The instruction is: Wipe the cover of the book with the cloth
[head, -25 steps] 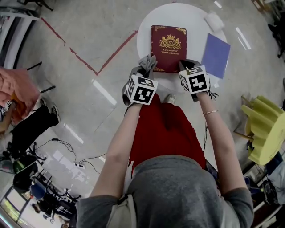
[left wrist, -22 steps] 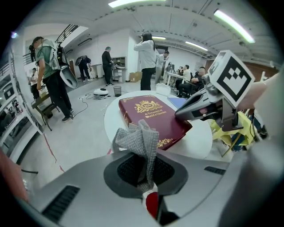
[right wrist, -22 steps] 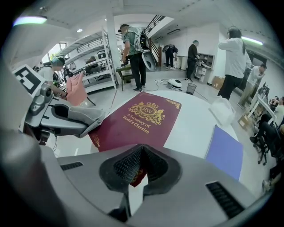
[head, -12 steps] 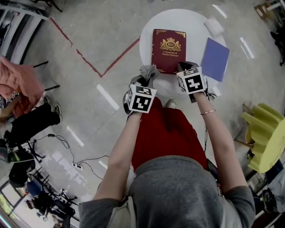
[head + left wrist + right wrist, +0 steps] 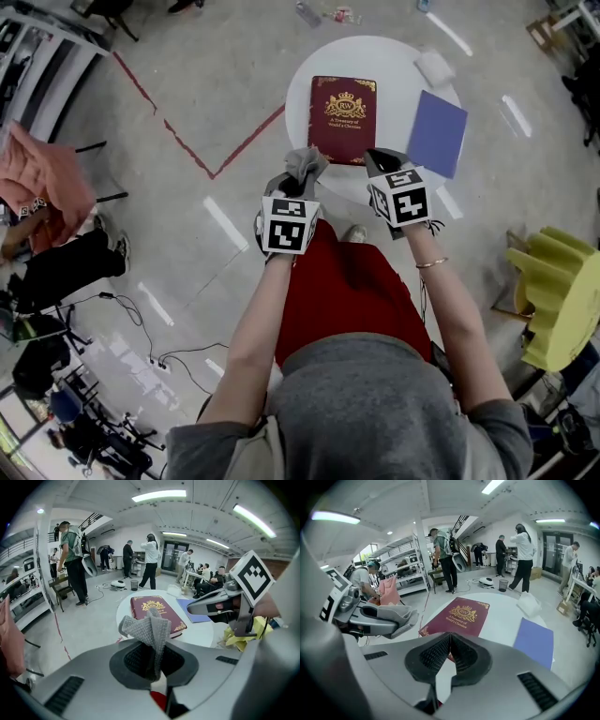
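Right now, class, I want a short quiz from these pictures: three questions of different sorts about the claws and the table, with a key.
1. True or false: the left claw is shut on the grey cloth.
2. Multiple choice: what lies to the right of the red book on the white table, seen from the head view? A. a blue folder; B. a cup; C. a pair of scissors.
3. Fill the gap: the jaws of the right claw are ____, with nothing between them.

Key: 1 true; 2 A; 3 together.
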`<state>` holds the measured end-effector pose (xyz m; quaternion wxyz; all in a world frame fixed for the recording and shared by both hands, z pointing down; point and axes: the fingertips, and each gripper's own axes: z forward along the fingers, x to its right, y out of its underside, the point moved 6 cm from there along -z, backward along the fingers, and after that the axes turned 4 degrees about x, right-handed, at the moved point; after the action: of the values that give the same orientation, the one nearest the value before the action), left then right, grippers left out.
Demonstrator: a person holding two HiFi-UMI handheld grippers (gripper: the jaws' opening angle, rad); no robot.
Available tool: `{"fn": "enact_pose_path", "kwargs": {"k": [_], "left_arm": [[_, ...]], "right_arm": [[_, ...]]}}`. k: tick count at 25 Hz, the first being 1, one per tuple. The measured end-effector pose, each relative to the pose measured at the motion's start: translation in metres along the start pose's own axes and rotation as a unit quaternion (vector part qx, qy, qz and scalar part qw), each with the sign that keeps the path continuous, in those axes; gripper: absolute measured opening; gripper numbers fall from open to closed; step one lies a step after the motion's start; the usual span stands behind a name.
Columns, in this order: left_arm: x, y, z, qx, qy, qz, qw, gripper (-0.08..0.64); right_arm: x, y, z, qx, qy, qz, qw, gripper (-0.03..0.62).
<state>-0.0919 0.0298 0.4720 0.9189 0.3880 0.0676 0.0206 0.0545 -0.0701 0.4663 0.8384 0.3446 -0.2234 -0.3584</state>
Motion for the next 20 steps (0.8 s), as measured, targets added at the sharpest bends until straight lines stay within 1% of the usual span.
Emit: {"fn": "enact_pose_path", "kwargs": {"k": [5, 10, 20], "left_arm": [[0.014, -0.006, -0.006, 0.019, -0.004, 0.010, 0.9998, 0.029], [0.030, -0.014, -0.012, 0.029, -0.007, 0.025, 0.9992, 0.029], [0.057, -0.032, -0.032, 0.076, -0.015, 0.043, 0.9960, 0.029]], "right_arm": [[-0.004, 0.001, -0.027, 0.014, -0.006, -0.004, 1.000, 0.029], [-0.009, 0.006, -0.051, 0.029, -0.016, 0.010, 0.999, 0.028], [-0.004, 0.012, -0.100, 0.088, -0.006, 0.032, 0.996, 0.028]]}}
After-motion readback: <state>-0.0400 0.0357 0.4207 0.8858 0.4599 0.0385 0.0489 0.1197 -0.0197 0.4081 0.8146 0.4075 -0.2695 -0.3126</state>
